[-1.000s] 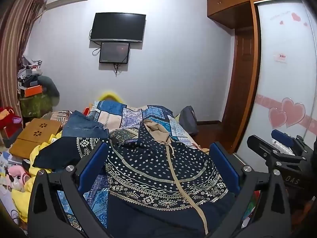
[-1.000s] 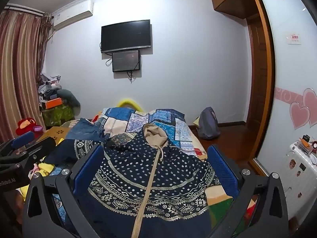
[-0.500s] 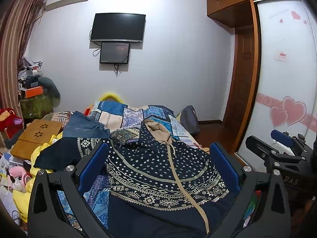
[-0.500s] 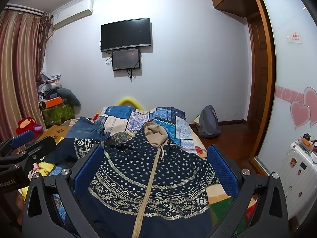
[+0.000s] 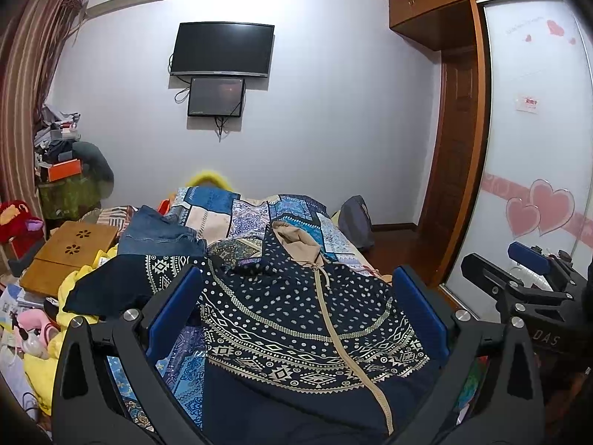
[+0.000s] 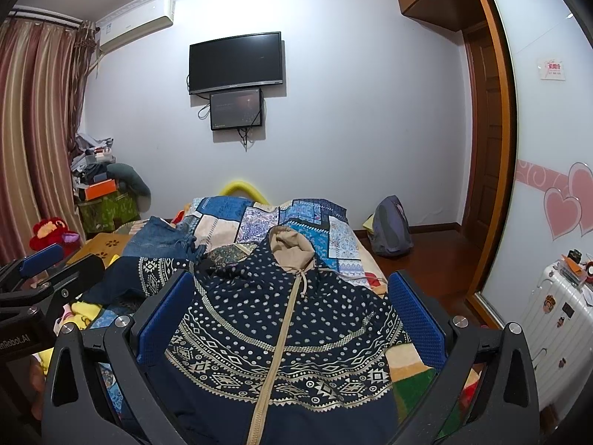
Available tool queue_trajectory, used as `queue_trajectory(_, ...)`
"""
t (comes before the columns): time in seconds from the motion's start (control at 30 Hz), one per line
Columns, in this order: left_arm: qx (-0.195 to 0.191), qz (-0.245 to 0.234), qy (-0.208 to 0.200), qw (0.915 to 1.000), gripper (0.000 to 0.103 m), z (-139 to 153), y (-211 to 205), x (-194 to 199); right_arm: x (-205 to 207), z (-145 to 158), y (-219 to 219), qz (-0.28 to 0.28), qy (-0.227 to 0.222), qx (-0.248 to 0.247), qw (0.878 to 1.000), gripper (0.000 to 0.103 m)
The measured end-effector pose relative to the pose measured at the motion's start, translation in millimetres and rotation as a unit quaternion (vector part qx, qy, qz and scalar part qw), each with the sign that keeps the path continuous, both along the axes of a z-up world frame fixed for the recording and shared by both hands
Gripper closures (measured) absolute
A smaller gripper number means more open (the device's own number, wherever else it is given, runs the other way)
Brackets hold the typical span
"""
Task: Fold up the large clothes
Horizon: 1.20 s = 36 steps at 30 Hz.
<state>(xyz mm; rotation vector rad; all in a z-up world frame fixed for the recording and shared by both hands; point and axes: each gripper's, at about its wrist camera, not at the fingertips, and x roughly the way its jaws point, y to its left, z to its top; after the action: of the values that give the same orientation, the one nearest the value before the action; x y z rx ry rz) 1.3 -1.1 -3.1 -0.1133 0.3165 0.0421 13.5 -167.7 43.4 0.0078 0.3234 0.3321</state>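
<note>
Hoodie lies front-up on the bed, navy with pale dots and geometric bands, tan zipper running down its middle, tan-lined hood pointing toward the far wall. One sleeve stretches off to the left side over yellow fabric. Patchwork quilt covers the bed beneath it; folded jeans sit on the quilt left of the hood.

I read my left gripper as spread wide: blue-padded fingers stand far apart, above the garment, nothing between them. My right gripper shows the same, fingers released and holding nothing, framing the hoodie's chest. Whether either touches the cloth I cannot tell.

In the left wrist view the right gripper appears at the right edge; in the right wrist view the left one shows at the left edge, so the two sit side by side.

Background: black TV on the wall with a smaller screen under it, grey backpack on the floor, white suitcase by the wardrobe.
</note>
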Motion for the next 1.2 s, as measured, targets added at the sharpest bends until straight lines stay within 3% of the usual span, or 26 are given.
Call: queue_trajectory(1.2, -0.01, 0.003, 0.007, 0.9999, 0.0, -4.9, 8.7, 10.2, 8.2, -7.4, 2.2, -0.001, 0.011, -0.005, 1.0, 0.0)
